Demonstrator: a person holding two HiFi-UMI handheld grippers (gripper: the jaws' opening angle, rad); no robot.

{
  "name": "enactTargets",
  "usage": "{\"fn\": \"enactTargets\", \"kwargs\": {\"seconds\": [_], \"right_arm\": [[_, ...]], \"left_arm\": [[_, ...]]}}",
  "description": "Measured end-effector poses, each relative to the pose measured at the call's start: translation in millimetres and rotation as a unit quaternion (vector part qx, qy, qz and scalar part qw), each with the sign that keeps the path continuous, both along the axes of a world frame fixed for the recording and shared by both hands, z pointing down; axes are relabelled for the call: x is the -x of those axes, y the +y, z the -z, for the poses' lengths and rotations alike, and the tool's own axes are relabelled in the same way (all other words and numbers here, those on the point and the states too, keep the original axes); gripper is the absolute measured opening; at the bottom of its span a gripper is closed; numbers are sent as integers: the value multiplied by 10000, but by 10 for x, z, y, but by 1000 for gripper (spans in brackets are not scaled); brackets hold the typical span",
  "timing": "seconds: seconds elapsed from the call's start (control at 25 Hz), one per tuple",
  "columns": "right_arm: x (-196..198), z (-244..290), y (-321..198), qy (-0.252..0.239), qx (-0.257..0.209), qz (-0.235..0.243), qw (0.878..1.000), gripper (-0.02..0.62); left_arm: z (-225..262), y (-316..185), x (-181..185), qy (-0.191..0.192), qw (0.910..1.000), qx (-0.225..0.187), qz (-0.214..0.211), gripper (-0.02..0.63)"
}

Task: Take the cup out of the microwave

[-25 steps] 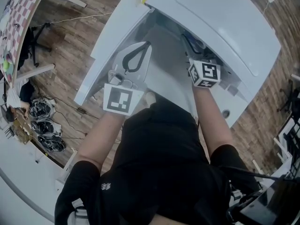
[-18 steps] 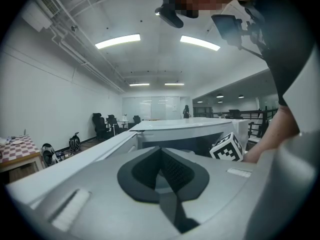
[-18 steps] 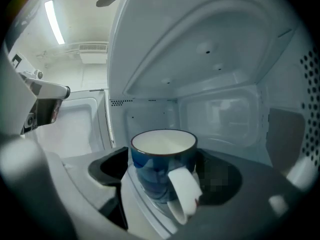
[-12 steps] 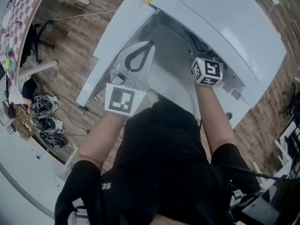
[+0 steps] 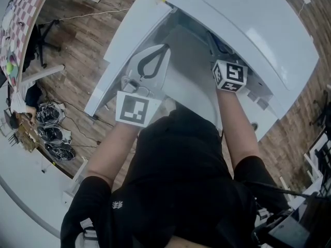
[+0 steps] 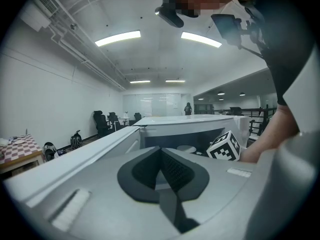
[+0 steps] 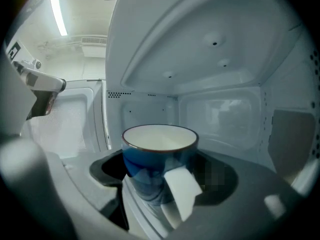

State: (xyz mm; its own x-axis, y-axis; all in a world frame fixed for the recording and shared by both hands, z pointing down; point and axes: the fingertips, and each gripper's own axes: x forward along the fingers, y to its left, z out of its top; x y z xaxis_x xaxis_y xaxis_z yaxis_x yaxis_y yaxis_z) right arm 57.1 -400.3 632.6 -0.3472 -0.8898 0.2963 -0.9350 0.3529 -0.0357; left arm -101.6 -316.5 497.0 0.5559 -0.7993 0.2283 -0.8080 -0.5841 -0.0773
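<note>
Right gripper reaches into the cavity of the white microwave oven. Its jaws are clamped on either side of a blue ceramic cup with white inside. Cup upright, in the cavity near the front, white handle facing the camera. Left gripper held over the open white door at left, jaws pressed together, nothing between them.
</note>
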Motion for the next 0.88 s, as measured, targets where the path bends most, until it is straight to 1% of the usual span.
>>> {"fn": "enactTargets", "kwargs": {"seconds": [0.32,0.6,0.88], "right_arm": [[130,55,48,26,88,174,9998,393],[113,205,164,-74,59,134,9999,393],[160,348,361,-39,61,254,9997,393]], "left_arm": [[120,17,69,-22,9999,-90,-91,3],[248,128,127,3,9999,-152,0,3],[410,243,188,79,9996,-239,150,3]]}}
